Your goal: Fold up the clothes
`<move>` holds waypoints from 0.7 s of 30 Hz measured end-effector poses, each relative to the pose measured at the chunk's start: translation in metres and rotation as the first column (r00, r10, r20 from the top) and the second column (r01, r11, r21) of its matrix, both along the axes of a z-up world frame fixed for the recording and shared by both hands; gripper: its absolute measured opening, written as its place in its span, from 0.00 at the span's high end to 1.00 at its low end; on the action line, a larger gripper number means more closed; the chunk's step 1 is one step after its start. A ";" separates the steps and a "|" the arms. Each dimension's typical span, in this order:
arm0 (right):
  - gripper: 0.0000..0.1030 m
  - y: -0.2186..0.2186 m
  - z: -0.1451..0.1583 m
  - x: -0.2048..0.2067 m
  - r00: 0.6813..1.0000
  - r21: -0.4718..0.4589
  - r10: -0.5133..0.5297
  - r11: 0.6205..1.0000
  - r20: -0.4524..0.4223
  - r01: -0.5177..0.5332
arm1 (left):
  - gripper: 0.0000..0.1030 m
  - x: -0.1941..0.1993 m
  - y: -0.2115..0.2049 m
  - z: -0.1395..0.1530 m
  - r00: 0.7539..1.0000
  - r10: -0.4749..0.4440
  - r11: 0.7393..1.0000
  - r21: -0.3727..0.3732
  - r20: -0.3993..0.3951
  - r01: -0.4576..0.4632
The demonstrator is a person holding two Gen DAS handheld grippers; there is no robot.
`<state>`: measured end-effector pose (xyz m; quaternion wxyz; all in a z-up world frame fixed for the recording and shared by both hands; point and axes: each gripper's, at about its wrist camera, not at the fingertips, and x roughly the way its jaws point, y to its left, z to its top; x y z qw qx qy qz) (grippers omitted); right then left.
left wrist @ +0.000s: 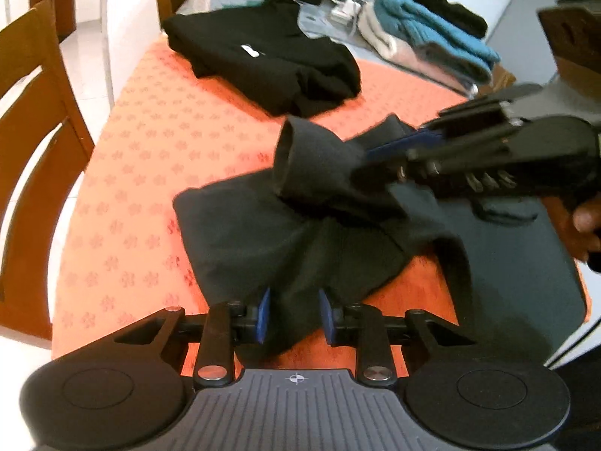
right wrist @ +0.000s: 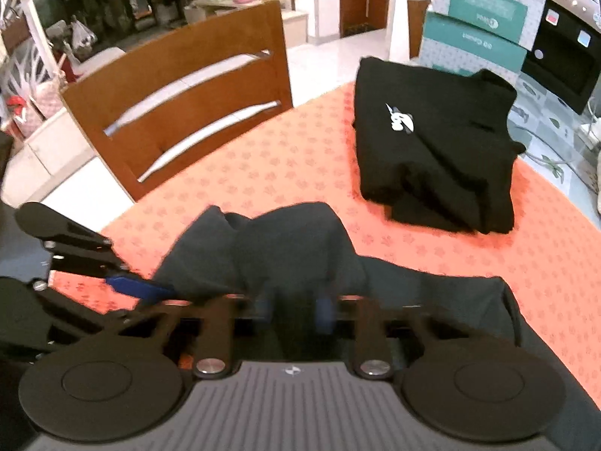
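So the dark garment (left wrist: 300,233) is lying crumpled on the orange tablecloth (left wrist: 157,143), on the near side of the folded black shirt (left wrist: 263,64) and well apart from it. It looks like thin, limp knit: light, floppy, zero stiffness, so I'd guess it sags and bunches wherever it isn't supported.

The right gripper (left wrist: 375,152) is clamped tight on a sleeve or cuff end, lifting it a bit off the cloth toward the folded shirt. The left gripper (left wrist: 295,314) has its blue pads partly apart with a fold of fabric bunched between them; can't honestly tell if they're pinching it.

I'd grab hems or seams rather than mid-panel, since thin single layers probably slip out. Keep both holds spread so it hangs flat.
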<state>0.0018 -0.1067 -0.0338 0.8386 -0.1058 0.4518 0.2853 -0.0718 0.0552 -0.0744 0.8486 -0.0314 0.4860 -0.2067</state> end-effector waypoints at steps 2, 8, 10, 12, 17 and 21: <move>0.99 -0.011 0.006 -0.003 0.999 0.012 -0.049 0.999 0.023 0.049 | 0.71 -0.001 0.000 -0.002 1.000 -0.018 1.000 0.007 -0.009 0.018; 0.99 -0.084 0.046 -0.031 0.961 0.128 -0.271 0.956 0.052 0.263 | 0.71 -0.001 -0.001 -0.007 0.999 -0.046 0.999 0.009 -0.019 0.046; 0.99 -0.103 0.045 -0.042 0.949 0.145 -0.315 0.939 -0.003 0.313 | 0.71 -0.001 -0.001 -0.007 0.998 -0.056 0.998 0.006 -0.020 0.056; 0.99 -0.112 0.040 -0.051 0.940 0.136 -0.338 0.930 -0.040 0.340 | 0.71 0.000 -0.001 -0.007 0.998 -0.063 0.998 0.004 -0.023 0.063; 0.96 -0.103 0.026 -0.056 0.943 0.108 -0.327 0.937 -0.065 0.333 | 0.71 0.002 0.001 -0.007 0.996 -0.078 0.997 -0.002 -0.035 0.078; 0.88 -0.079 0.024 -0.053 0.964 0.097 -0.261 0.959 -0.057 0.265 | 0.71 0.003 0.003 -0.003 0.996 -0.083 0.997 -0.004 -0.036 0.083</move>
